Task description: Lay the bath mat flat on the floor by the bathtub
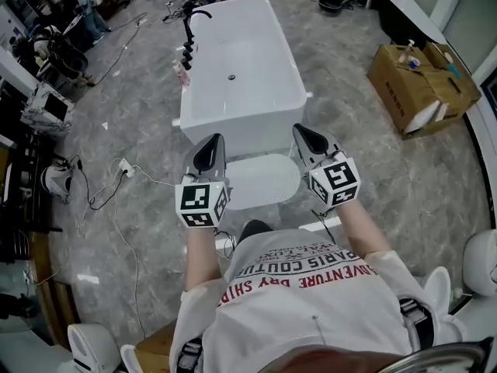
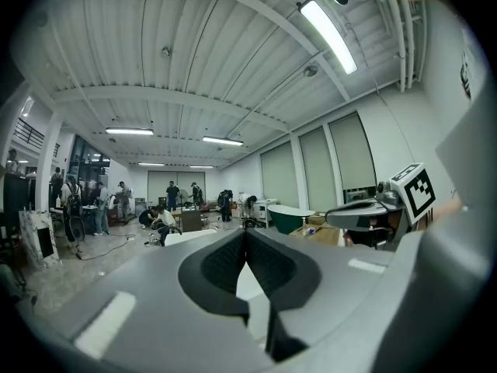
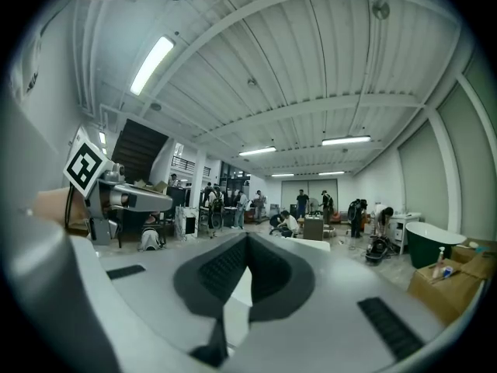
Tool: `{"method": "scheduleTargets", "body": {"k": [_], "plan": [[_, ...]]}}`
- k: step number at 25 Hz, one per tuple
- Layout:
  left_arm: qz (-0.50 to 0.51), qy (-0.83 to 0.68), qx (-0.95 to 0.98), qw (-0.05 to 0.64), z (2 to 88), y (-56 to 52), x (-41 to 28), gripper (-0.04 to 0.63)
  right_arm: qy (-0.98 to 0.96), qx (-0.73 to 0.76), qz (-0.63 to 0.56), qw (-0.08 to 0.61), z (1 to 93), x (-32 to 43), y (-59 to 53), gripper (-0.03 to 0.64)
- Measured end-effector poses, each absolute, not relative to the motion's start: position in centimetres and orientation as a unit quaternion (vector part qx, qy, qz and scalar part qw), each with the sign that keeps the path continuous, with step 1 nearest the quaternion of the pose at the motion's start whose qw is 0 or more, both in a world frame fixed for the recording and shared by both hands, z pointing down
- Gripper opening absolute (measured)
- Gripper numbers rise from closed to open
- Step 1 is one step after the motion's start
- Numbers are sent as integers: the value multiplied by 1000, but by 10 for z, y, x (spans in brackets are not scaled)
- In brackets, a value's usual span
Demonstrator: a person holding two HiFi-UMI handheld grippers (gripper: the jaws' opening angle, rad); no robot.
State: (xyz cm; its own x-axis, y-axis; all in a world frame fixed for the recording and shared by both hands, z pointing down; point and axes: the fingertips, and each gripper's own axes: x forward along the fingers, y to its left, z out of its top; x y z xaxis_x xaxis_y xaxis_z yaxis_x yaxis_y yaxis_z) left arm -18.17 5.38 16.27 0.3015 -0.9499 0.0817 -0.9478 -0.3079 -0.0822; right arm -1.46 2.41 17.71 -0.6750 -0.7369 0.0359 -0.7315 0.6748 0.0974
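A white bath mat [image 1: 260,179] lies flat on the grey floor at the near end of the white bathtub [image 1: 237,72]. I hold both grippers up over it, pointing toward the tub. My left gripper [image 1: 211,144] is above the mat's left edge, its jaws shut with nothing between them [image 2: 247,235]. Above the mat's right edge, my right gripper [image 1: 303,134] is also shut and empty [image 3: 247,239]. Both gripper views look level across the hall; each shows the other gripper at its side and a strip of the tub's rim [image 2: 190,237].
A black floor faucet [image 1: 189,33] stands at the tub's left side. A cardboard box [image 1: 415,84] with bottles sits to the right, a dark tub [image 1: 408,14] behind it. Cables and a power strip [image 1: 124,167] run over the floor on the left. People work at the hall's far end.
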Motion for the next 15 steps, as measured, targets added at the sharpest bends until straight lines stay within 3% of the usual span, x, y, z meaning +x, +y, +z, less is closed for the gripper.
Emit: {"method": "scheduleTargets", "body": {"k": [15], "plan": [[-66, 575, -816, -2, 177, 82, -172, 12, -916, 395, -50, 45, 185, -13, 54, 6]]}}
